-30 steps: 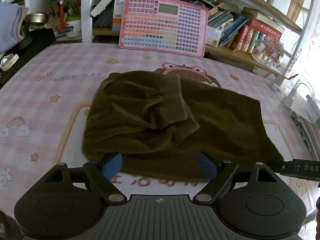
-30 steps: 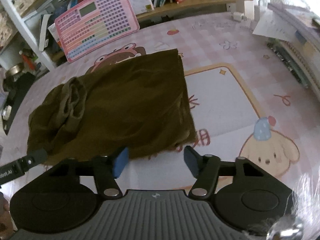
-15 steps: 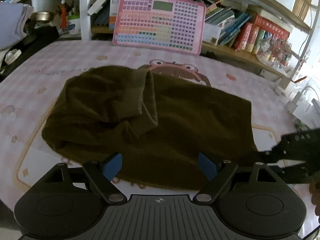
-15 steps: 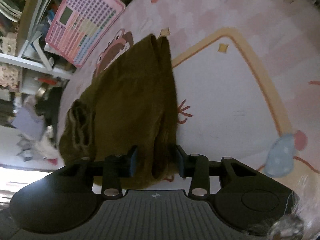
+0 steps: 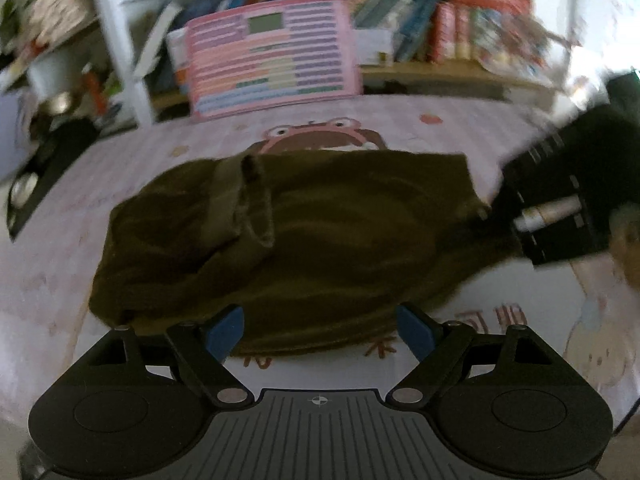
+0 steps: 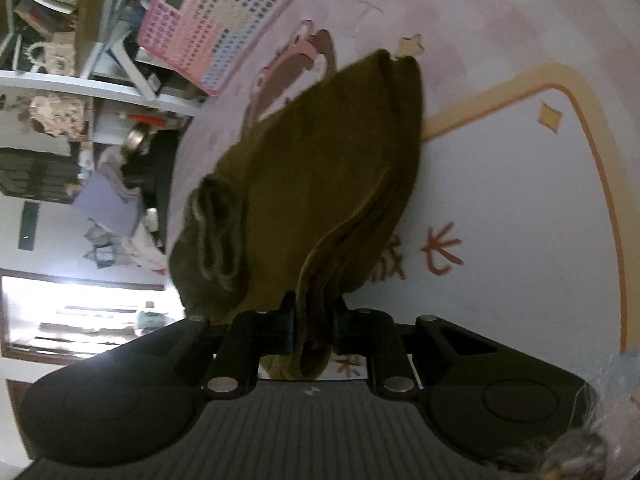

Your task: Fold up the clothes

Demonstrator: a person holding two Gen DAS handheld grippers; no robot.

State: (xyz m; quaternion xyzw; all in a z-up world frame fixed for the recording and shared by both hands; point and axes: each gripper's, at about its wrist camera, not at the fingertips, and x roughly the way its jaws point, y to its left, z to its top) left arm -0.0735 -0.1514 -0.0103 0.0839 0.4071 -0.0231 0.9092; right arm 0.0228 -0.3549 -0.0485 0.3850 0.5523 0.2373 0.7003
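Observation:
A dark olive-brown garment (image 5: 320, 240) lies partly folded on the pink cartoon-print table cover (image 5: 460, 136), with a ribbed cuff (image 5: 248, 200) bunched on its upper left. My left gripper (image 5: 320, 330) is open just above the garment's near edge, its blue pads apart with cloth showing between them. In the right wrist view the same garment (image 6: 320, 168) rises in a fold toward my right gripper (image 6: 314, 326), which is shut on the garment's layered right edge and rolled to one side. The right gripper's black body (image 5: 560, 208) shows at the garment's right end in the left wrist view.
A pink keyboard toy (image 5: 272, 52) leans against a shelf of books (image 5: 460, 32) behind the table. Dark clutter and a metal bowl (image 5: 24, 188) sit at the left edge. The cover's printed yellow frame (image 6: 592, 152) lies bare to the garment's right.
My right gripper has shut on the garment's right edge and lifted it, rolling sideways. The left gripper has shifted toward the garment's near edge and stayed open.

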